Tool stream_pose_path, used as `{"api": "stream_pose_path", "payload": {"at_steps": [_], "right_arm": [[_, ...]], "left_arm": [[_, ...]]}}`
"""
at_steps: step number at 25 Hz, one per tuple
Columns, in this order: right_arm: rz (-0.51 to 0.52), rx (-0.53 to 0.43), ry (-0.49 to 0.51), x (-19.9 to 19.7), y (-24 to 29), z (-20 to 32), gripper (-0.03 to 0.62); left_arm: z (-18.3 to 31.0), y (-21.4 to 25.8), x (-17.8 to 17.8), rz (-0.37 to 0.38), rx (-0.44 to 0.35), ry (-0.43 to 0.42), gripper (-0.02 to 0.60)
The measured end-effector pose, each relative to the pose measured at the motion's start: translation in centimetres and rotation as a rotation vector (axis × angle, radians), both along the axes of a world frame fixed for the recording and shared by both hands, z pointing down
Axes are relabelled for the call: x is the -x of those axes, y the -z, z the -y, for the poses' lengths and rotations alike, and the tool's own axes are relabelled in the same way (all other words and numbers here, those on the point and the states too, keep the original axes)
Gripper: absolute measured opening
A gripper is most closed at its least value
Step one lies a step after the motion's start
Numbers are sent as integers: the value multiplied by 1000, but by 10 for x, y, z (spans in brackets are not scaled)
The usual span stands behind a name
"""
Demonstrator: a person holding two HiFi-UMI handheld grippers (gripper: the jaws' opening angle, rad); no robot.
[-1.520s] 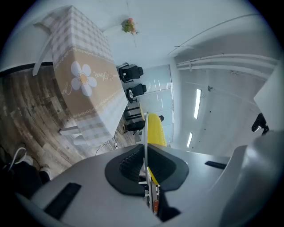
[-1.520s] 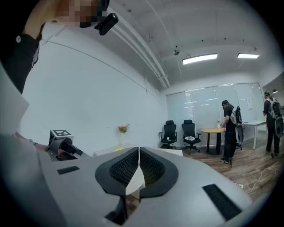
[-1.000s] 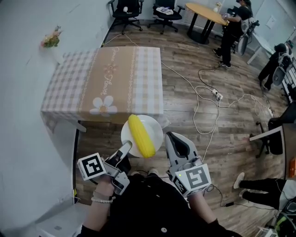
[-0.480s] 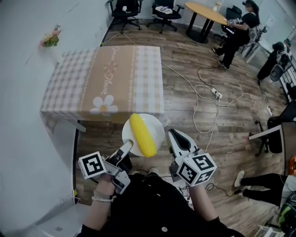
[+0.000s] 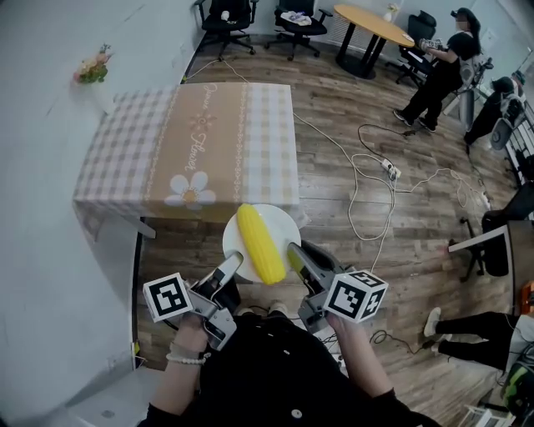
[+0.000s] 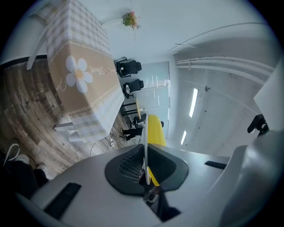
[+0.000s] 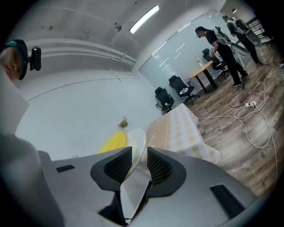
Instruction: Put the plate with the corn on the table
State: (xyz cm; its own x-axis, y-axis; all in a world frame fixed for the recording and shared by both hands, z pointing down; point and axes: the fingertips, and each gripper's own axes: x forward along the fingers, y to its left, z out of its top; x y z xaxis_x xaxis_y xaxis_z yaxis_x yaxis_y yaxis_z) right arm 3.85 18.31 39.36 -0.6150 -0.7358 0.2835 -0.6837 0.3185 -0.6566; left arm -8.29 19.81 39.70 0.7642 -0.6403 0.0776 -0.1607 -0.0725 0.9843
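A white plate [image 5: 284, 223] carrying a yellow corn cob [image 5: 257, 242] hangs above the wooden floor, just in front of the near edge of the table with the checked, flower-print cloth [image 5: 192, 142]. My left gripper [image 5: 232, 265] is shut on the plate's left rim; in the left gripper view the plate [image 6: 144, 146] stands edge-on between the pads, with the corn [image 6: 155, 131] behind it. My right gripper [image 5: 294, 253] is at the plate's near right rim. In the right gripper view the plate [image 7: 135, 142] slants between pads that stand a little apart, with the corn [image 7: 113, 142] to its left.
White cables and a power strip [image 5: 390, 172] lie on the floor to the right. Office chairs [image 5: 229, 17], a round table [image 5: 371, 23] and a standing person [image 5: 440, 71] are at the back. A white wall with a small bunch of flowers [image 5: 92, 68] runs along the left.
My right gripper has swung left from beside the plate to its right rim, and its jaws have narrowed. The plate has drifted slightly right. The person at the back has walked right.
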Motion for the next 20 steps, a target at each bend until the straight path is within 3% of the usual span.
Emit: {"api": "stream_pose_path", "payload": {"at_steps": [20], "right_arm": [[10,-28,-9,34,3,-3,107]], "left_arm": [[-3,-2,33,26,-8,11,23]]}}
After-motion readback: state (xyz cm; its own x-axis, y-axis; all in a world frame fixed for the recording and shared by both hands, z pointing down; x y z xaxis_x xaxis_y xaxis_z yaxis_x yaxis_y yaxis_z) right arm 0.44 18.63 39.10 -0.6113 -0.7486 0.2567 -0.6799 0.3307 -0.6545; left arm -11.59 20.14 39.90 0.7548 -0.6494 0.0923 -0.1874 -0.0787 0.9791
